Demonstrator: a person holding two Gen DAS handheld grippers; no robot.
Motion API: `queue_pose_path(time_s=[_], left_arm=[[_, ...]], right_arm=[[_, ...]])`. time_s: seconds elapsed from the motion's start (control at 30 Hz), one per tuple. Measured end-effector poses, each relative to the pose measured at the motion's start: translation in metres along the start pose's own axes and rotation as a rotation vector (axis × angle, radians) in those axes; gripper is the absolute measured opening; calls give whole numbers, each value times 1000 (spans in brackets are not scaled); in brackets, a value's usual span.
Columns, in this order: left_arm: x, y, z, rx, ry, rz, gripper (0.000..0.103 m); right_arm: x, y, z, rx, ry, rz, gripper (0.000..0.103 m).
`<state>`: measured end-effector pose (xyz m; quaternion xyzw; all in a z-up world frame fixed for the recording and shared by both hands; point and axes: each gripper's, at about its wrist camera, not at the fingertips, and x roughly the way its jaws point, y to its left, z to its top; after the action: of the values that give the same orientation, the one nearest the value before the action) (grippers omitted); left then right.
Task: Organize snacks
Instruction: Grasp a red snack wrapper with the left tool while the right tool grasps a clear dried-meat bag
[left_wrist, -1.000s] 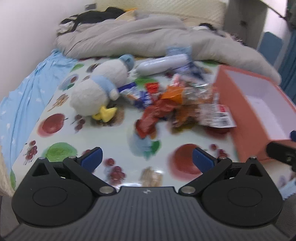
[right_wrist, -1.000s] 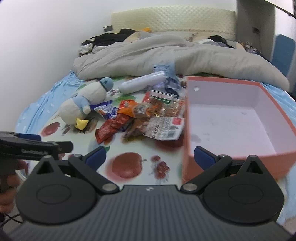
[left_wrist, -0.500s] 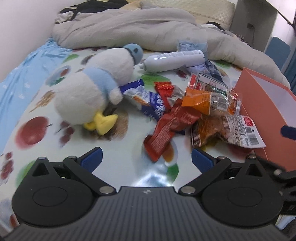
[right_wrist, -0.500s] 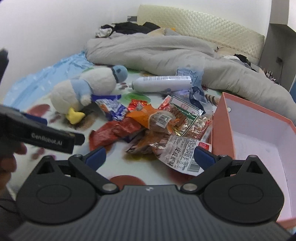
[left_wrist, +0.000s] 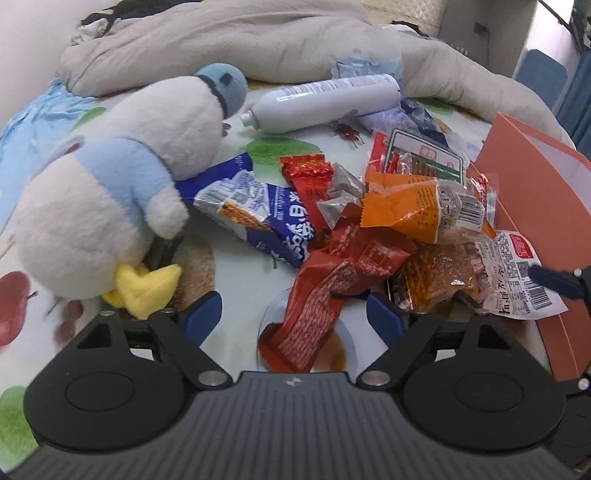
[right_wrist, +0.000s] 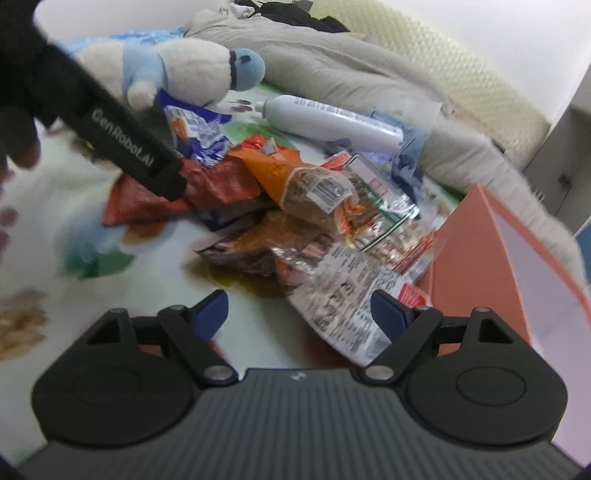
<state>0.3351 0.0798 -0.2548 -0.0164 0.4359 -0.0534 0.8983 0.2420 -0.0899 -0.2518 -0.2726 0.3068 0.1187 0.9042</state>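
Observation:
A pile of snack packets lies on the fruit-print sheet. My left gripper (left_wrist: 295, 317) hangs low over a long red packet (left_wrist: 332, 280). Its jaws are closing, with the packet's lower end between the blue pads, which stand apart from it. An orange packet (left_wrist: 417, 206) and a blue-and-white packet (left_wrist: 266, 214) lie beyond. My right gripper (right_wrist: 299, 314) is tilted over a clear packet with a white label (right_wrist: 343, 306). Its jaws are closing too, with the label's corner between untouching pads. The salmon box (right_wrist: 480, 258) stands open at the right. The left gripper's black finger (right_wrist: 129, 147) crosses the right wrist view.
A white and blue plush penguin (left_wrist: 122, 184) lies left of the pile, touching the blue-and-white packet. A white bottle (left_wrist: 325, 99) lies behind the snacks, and a grey duvet (left_wrist: 258, 40) is bunched along the back. A hand (right_wrist: 14, 140) shows at the left edge.
Both grippers have come down and forward to the snack pile, which now fills each view. Both pairs of jaws have narrowed a little. The right wrist view has rolled.

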Motion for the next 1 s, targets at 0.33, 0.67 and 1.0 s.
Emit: queue_pose_path(time_s=[0.33, 0.67, 1.0], left_arm=[[24, -8, -1, 25, 24, -28, 65], [15, -4, -5, -56, 45, -56, 30], [-37, 1, -28, -149, 30, -51, 12]], right_arm=[[20, 0, -1, -87, 24, -22, 73], [9, -6, 3, -40, 47, 35, 33], [-42, -6, 3, -3, 46, 61, 24]])
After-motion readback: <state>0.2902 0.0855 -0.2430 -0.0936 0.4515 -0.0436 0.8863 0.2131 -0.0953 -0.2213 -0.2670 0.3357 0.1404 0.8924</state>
